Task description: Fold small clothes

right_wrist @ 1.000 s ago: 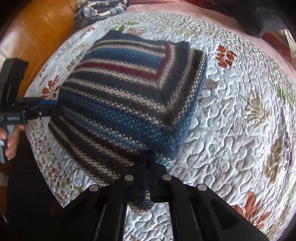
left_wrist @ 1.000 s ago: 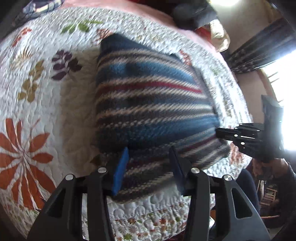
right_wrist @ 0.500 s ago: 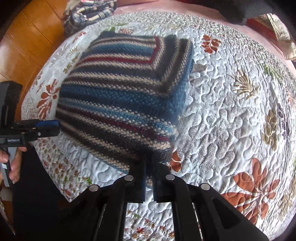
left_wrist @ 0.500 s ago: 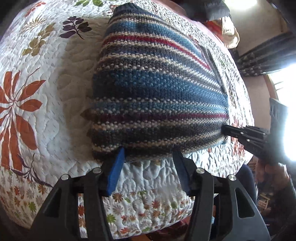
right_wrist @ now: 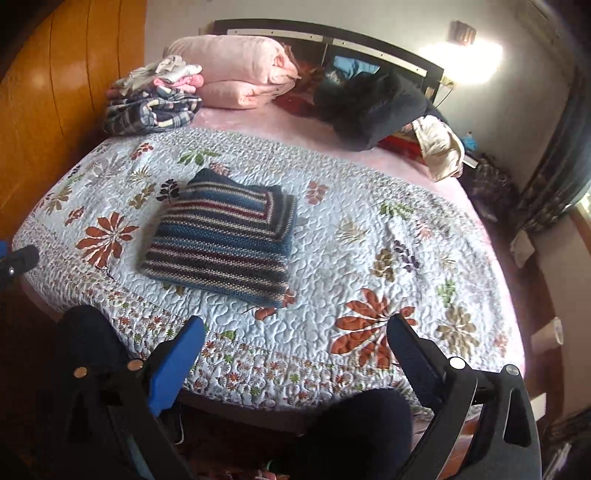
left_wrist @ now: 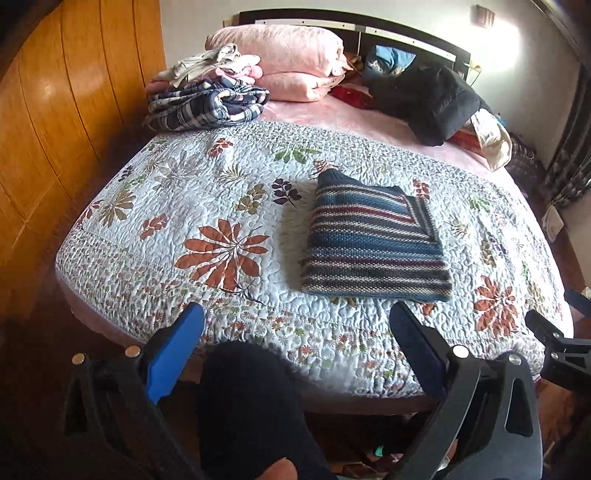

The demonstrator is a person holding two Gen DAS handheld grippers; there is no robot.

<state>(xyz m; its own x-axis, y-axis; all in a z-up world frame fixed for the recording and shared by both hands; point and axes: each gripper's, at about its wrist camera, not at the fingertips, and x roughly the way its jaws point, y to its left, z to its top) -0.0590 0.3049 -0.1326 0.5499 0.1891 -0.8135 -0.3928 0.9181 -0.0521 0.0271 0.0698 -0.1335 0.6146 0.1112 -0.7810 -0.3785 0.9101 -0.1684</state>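
Bedroom, working surface is the floral quilt (left_wrist: 221,206) spread across the bed; we use the quilt's near edge as our reference.

Nearest: our dark-trousered knees (left_wrist: 251,398) just short of that edge. Left gripper (left_wrist: 295,325) hangs over the edge, jaws wide apart, nothing between them. Right gripper (right_wrist: 295,328) likewise spread wide and empty. Both well clear of the garment.

Next out: striped knit sweater (left_wrist: 373,243) lies folded into a compact rectangle, flat on the quilt a little beyond the near edge, roughly mid-width. Stripes run parallel to the near edge; the long axis looks to run away from that edge toward the headboard, though fisheye makes it close to square. A folded-in panel with stripes turned the other way sits at its far right corner. Narrower ribbed end points away from us.

Far side of the quilt: pile of plaid and pink clothes (left_wrist: 207,99) at the left, pink pillows (left_wrist: 288,62) behind it, dark jacket (left_wrist: 428,99) to the right, headboard (left_wrist: 354,22) last.

Our read: this sweater's fold is done and we've let go. Next move likely calls for fetching another small garment from beyond the quilt, or shifting the folded sweater aside; either needs a reach past the sweater without dragging it.
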